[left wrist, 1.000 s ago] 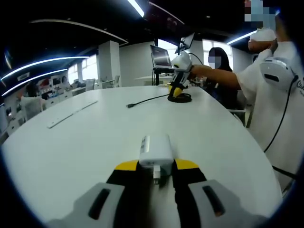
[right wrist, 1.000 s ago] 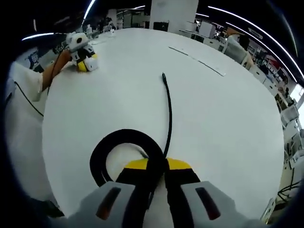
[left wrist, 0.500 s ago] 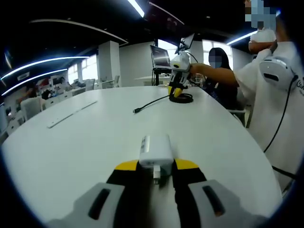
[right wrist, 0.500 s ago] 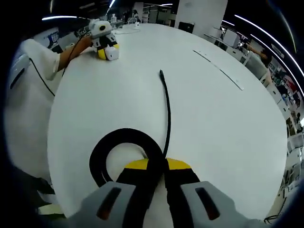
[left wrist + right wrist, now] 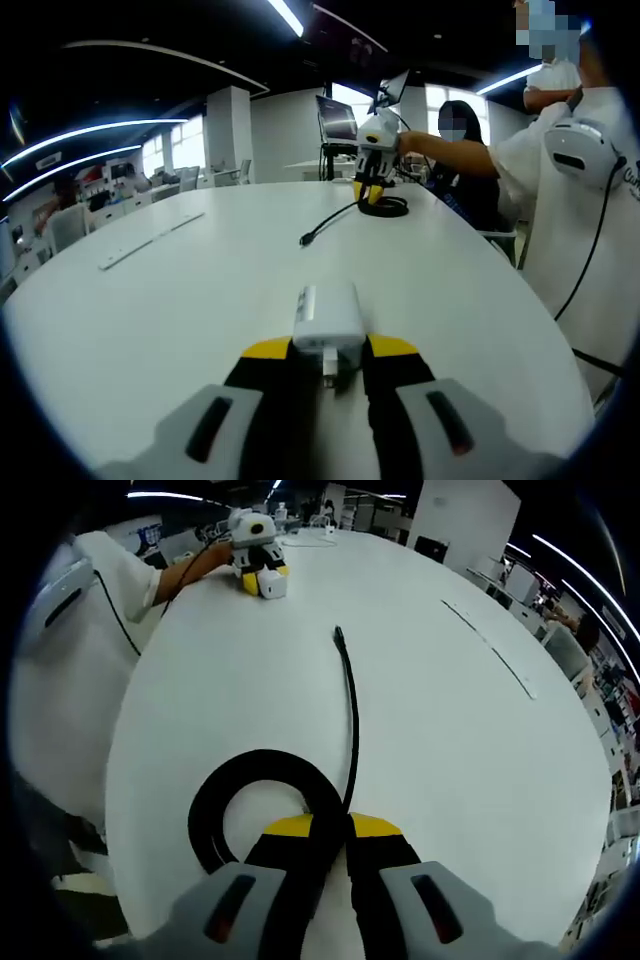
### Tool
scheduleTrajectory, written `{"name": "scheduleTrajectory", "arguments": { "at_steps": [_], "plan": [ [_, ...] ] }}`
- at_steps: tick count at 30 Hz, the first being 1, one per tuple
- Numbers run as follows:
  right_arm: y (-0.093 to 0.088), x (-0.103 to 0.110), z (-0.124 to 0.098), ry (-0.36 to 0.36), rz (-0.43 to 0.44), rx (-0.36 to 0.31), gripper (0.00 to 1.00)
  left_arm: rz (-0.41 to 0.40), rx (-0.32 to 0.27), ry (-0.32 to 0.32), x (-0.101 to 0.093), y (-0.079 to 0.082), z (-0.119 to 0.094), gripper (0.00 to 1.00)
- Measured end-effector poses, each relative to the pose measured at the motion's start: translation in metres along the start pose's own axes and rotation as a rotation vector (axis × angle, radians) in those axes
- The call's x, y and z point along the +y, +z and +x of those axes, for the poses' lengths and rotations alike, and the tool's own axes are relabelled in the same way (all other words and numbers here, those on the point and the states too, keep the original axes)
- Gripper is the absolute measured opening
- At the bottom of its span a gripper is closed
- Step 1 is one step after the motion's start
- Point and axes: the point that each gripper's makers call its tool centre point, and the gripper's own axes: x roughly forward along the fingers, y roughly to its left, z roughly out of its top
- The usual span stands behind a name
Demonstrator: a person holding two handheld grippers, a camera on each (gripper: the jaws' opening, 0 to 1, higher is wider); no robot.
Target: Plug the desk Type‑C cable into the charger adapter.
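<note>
Swinging across the white table (image 5: 180, 300) over the past second, the black Type-C cable (image 5: 351, 715) now aims its free plug (image 5: 306, 240) closer to the white charger adapter (image 5: 327, 318), though the two remain well apart. Right tool (image 5: 331, 832) is clamped on the cable beside its coiled loop; left tool (image 5: 330, 352) grips the adapter, resting on the table. Alignment looks under way, insertion not yet begun. No brand or writing is legible on either item.

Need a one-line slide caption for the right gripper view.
Right tool clamps the looped black cable, its plug aimed across the white table.
</note>
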Motion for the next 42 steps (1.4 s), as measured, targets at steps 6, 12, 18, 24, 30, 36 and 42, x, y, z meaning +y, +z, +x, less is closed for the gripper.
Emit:
{"name": "scheduleTrajectory", "arguments": {
  "at_steps": [6, 12, 18, 24, 30, 36, 42],
  "plan": [
    [0.002, 0.004, 0.001, 0.034, -0.063, 0.005, 0.10, 0.000, 0.000, -0.001, 0.001, 0.000, 0.000, 0.25],
    [0.003, 0.005, 0.002, 0.071, -0.132, 0.033, 0.10, 0.000, 0.000, -0.001, 0.000, 0.000, 0.000, 0.25],
    [0.004, 0.010, 0.003, 0.116, -0.190, 0.050, 0.10, 0.003, -0.001, -0.003, 0.000, 0.000, 0.000, 0.25],
    [0.004, 0.011, 0.004, 0.130, -0.196, 0.064, 0.10, 0.005, -0.001, -0.006, -0.001, 0.000, 0.000, 0.25],
    [0.004, 0.011, 0.004, 0.125, -0.186, 0.049, 0.10, 0.010, 0.000, -0.011, -0.003, 0.000, 0.000, 0.25],
    [0.004, 0.012, 0.003, 0.097, -0.187, 0.045, 0.12, 0.011, 0.000, -0.011, -0.004, 0.000, 0.000, 0.25],
    [0.006, 0.007, 0.003, 0.043, -0.165, 0.046, 0.20, 0.014, 0.002, -0.010, -0.004, 0.000, -0.001, 0.25]
  ]
}}
